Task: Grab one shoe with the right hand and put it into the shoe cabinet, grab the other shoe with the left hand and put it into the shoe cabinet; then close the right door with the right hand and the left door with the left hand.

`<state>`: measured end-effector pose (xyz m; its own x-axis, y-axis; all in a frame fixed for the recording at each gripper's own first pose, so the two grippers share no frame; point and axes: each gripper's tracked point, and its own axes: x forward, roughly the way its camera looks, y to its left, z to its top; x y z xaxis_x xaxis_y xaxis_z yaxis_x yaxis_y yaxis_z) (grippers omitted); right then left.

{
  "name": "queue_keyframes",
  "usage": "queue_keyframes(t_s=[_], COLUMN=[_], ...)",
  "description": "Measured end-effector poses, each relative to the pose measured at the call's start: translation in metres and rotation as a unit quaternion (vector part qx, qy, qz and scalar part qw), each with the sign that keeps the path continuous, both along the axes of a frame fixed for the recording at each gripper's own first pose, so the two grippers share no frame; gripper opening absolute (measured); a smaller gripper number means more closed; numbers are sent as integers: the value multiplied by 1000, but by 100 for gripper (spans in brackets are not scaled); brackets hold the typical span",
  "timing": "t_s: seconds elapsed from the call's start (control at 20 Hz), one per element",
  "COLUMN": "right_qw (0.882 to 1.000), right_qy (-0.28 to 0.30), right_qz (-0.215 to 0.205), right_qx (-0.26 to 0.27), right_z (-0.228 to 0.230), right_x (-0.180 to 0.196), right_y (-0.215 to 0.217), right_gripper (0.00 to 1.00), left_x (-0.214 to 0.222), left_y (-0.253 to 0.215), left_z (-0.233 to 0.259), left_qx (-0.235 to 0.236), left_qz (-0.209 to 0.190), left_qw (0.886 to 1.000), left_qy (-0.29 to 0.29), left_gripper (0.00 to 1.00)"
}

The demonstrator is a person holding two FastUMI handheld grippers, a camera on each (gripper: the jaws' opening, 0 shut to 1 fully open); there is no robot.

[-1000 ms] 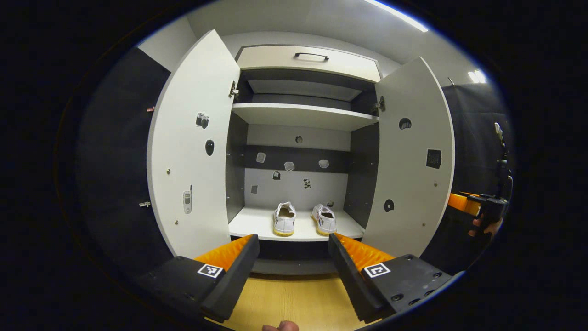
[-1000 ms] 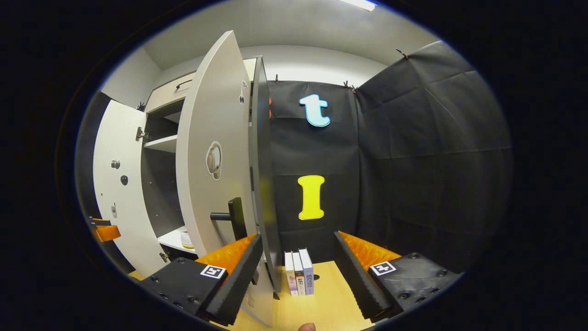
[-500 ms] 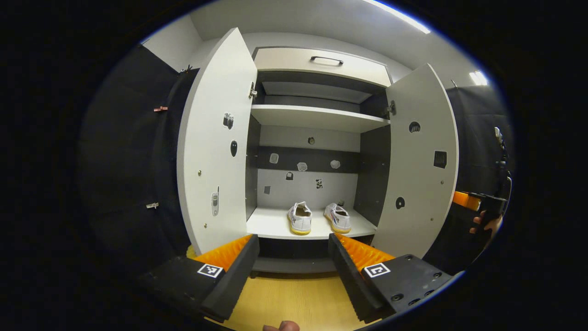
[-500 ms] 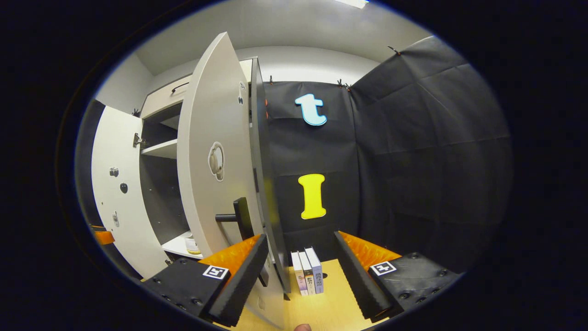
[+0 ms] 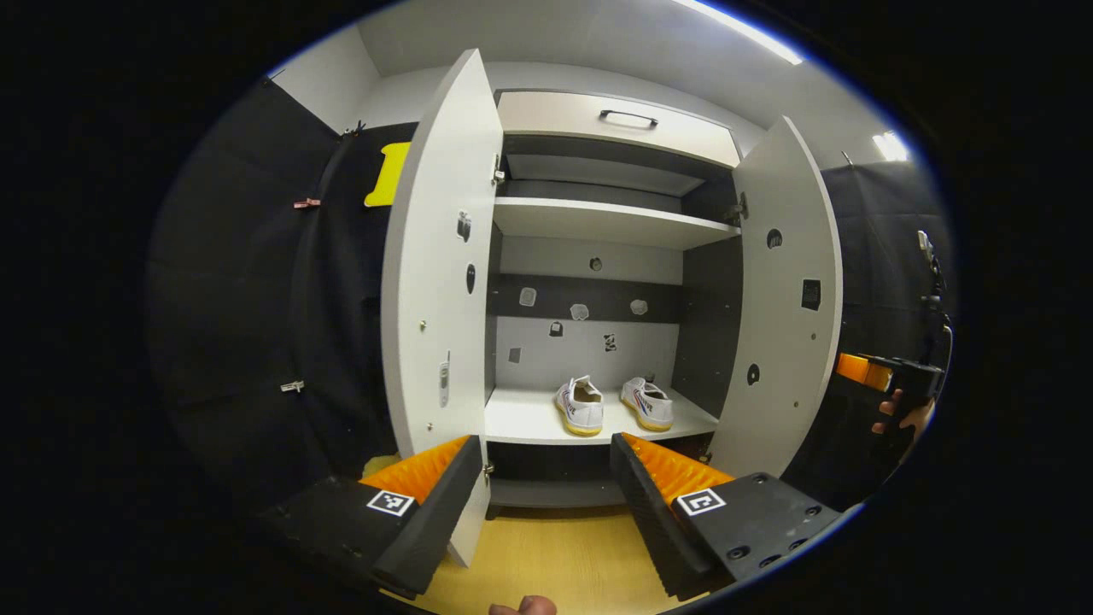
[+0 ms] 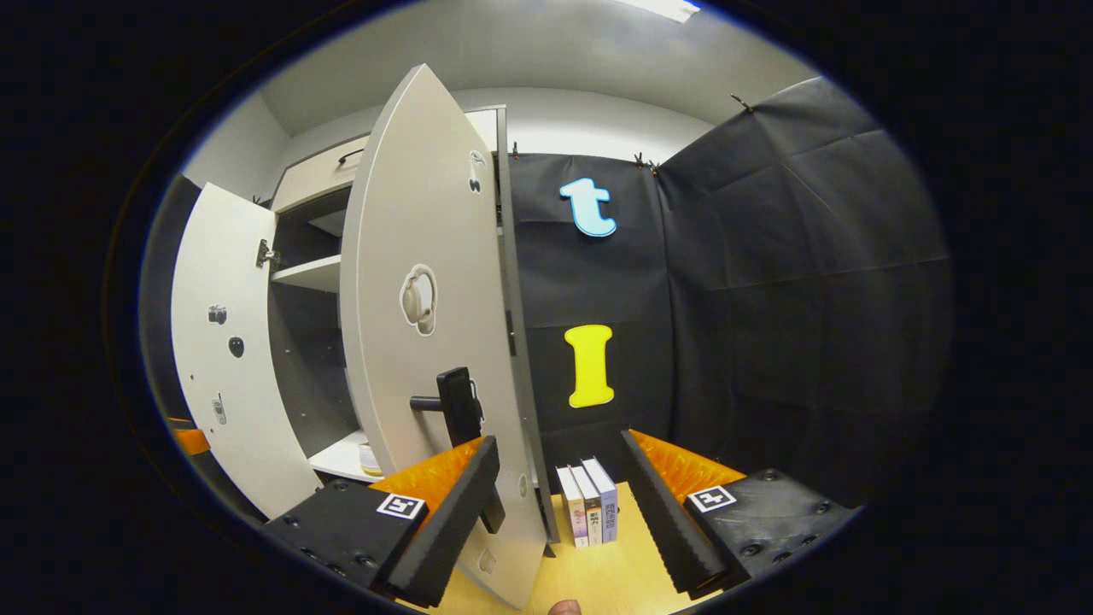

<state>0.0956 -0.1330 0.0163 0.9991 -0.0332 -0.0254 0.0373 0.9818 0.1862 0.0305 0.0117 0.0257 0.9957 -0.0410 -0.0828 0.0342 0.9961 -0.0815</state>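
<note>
Both shoes [image 5: 613, 404] sit side by side on the bottom shelf [image 5: 521, 420] of the cabinet [image 5: 598, 222], toes inward — the placing part looks done; both doors stand open.

Left gripper [image 5: 546, 495]: jaws spread, nothing between them, facing the cabinet mouth from the floor side. The left door [image 5: 435, 282] stands nearly edge-on just above its left finger; contact cannot be told.

Right gripper [image 6: 555, 504]: jaws spread, empty, at the free edge of the right door [image 6: 427, 342]. The door's lower edge passes between the fingers, close to the left one, apart from the right one. Black handle [image 6: 457, 401] sits just above the left finger. From the left gripper view this gripper shows past the door's outer side [image 5: 884, 376], held in a hand [image 5: 907, 417].

Handling, judged:
- Doors are stiff flat panels on hinges, likely light and free-swinging; a push on the outer face near the free edge should do — no grip needed.
- Smooth painted face: the finger may slide, so push square to the panel.
- Handle is a possible catch point; hooking it would pull rather than close.
- Shoes sit well back, so the doors should clear them.

Books [image 6: 589, 512] stand on the floor beyond the right door, off the closing side.
</note>
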Motion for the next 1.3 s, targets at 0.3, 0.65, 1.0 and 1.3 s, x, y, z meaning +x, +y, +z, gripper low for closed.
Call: queue_keyframes(t_s=[0.3,0.65,1.0,1.3], right_qw=[998,990,988,990], right_qy=[-7,-45,-19,1], right_qz=[62,130,152,139], right_qx=[8,-16,-10,12], right_z=[4,29,9,-3], right_x=[13,-2,-23,-29], right_y=[84,172,189,167], right_gripper=[96,99,99,99], left_x=[-6,-9,-6,24], left_y=[38,93,163,198], left_z=[-4,4,15,4], left_qx=[-7,0,15,34], left_qz=[16,56,122,152], left_qw=[1000,998,992,988], left_qy=[3,-10,-24,-20], left_gripper=[95,95,95,95])
